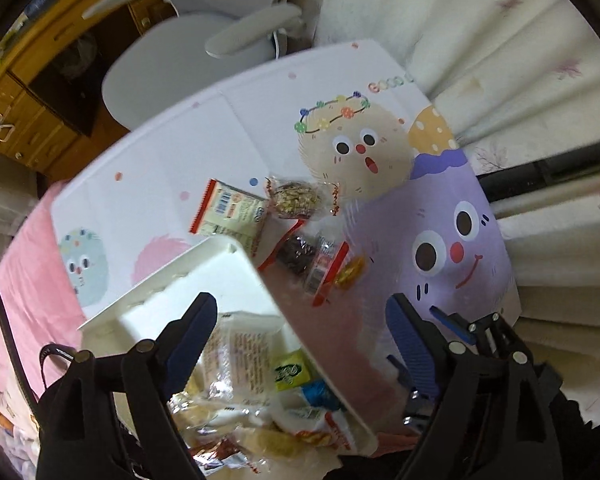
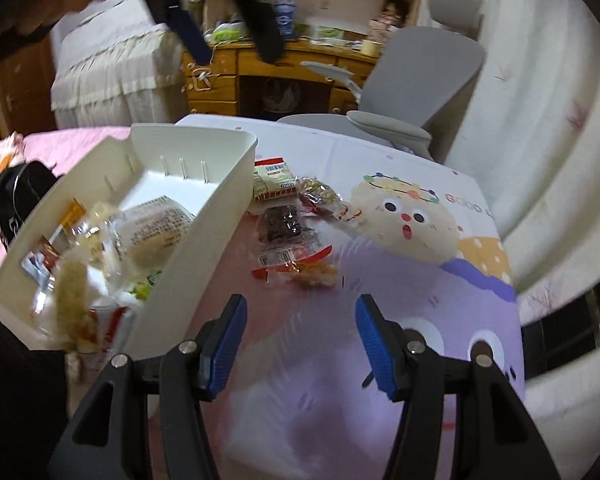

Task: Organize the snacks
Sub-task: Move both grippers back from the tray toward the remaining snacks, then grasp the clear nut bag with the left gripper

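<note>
A white plastic bin [image 1: 236,280] [image 2: 220,184] holds several wrapped snacks. My left gripper [image 1: 300,332] is open and empty, hovering above the bin's near wall. On the cartoon table cover beside the bin lie a cracker pack [image 1: 232,212] [image 2: 274,178], a nut bar in clear wrap [image 1: 296,198] [image 2: 320,194], a dark brownie pack [image 1: 304,256] [image 2: 282,224] and a small golden snack [image 1: 350,272] [image 2: 314,274]. My right gripper [image 2: 300,344] is open and empty, low over the table just in front of the golden snack. Its fingers also show in the left wrist view [image 1: 452,320].
A grey office chair [image 2: 412,92] [image 1: 188,48] stands behind the table. A wooden desk [image 2: 284,76] lies beyond it. A pink bed [image 1: 20,280] with a black bag [image 2: 20,196] sits left of the bin. A curtain [image 2: 540,120] hangs on the right.
</note>
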Action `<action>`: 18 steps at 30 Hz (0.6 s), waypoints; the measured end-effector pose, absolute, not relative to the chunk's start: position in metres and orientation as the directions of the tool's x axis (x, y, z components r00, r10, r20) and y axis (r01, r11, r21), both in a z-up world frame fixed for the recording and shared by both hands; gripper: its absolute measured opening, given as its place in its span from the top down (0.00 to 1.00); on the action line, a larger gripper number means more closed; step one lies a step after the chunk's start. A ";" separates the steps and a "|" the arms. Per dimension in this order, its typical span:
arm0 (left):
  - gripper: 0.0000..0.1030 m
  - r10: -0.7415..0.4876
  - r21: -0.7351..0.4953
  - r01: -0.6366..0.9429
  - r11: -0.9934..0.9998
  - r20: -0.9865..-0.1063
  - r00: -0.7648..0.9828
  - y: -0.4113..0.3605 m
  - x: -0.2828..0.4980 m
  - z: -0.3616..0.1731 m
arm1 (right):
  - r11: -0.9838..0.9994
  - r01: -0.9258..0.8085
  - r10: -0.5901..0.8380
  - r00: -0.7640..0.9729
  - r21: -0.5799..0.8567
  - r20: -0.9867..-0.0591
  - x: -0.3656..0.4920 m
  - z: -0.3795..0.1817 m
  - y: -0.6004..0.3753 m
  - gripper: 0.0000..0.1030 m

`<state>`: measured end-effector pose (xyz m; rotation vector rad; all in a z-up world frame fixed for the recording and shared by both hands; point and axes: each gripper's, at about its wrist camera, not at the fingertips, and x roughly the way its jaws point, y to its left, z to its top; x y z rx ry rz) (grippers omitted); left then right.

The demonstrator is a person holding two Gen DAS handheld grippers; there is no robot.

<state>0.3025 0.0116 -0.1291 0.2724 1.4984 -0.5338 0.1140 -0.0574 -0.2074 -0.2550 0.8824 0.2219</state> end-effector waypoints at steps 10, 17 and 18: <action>0.17 -0.088 -0.148 0.443 0.884 -0.984 -0.153 -0.036 0.353 -0.204 | 0.892 -0.416 0.117 0.595 -0.180 -0.795 0.154 -0.241 -0.062 0.45; 0.17 -0.020 -0.103 0.448 0.888 -0.982 -0.186 -0.061 0.372 -0.250 | 0.820 -0.523 0.142 0.579 -0.233 -0.803 0.169 -0.262 -0.054 0.45; 0.17 -0.013 -0.100 0.448 0.888 -0.981 -0.194 -0.064 0.374 -0.256 | 0.809 -0.539 0.149 0.573 -0.233 -0.806 0.171 -0.265 -0.053 0.45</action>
